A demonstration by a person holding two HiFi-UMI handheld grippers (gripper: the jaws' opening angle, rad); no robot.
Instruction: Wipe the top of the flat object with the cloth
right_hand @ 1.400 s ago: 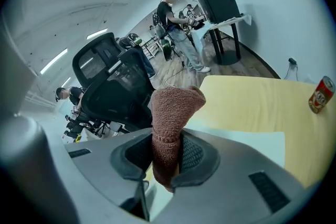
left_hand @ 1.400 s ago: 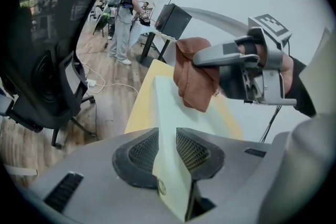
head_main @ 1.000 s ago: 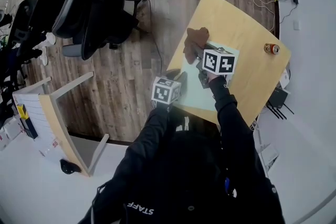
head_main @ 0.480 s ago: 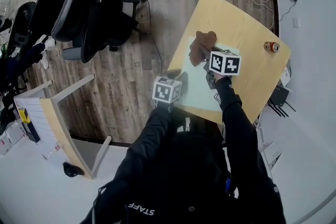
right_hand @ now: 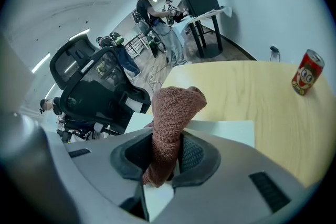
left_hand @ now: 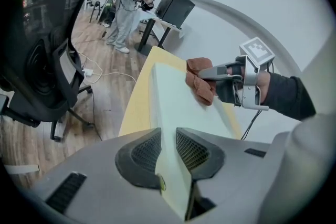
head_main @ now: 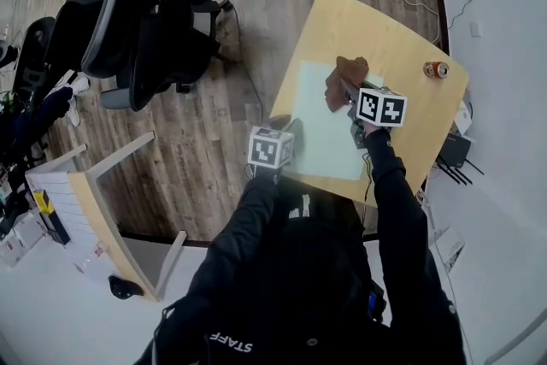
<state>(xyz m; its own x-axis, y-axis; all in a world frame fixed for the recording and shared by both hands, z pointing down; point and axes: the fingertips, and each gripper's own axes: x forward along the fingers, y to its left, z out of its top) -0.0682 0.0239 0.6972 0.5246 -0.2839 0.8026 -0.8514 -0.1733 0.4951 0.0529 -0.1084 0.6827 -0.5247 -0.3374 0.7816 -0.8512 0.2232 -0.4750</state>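
Reads "STAFF" on the dark jacket (head_main: 299, 286), upside down in the head view. Pinches the brown cloth (right_hand: 173, 107) in the right gripper (right_hand: 167, 157) jaws, bunched ahead of them on the pale flat object (left_hand: 178, 107). Clamps that object's near edge in the left gripper (left_hand: 168, 157) jaws. Ahead and right of the right jaws on the desk (right_hand: 252, 92), a red can (right_hand: 307, 72) with a cartoon face, well apart; to their left, a black office chair (right_hand: 100, 86).

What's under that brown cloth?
The pale green flat board, lying on the wooden table. The cloth, clamped in the right gripper, hides the patch of board beneath it.
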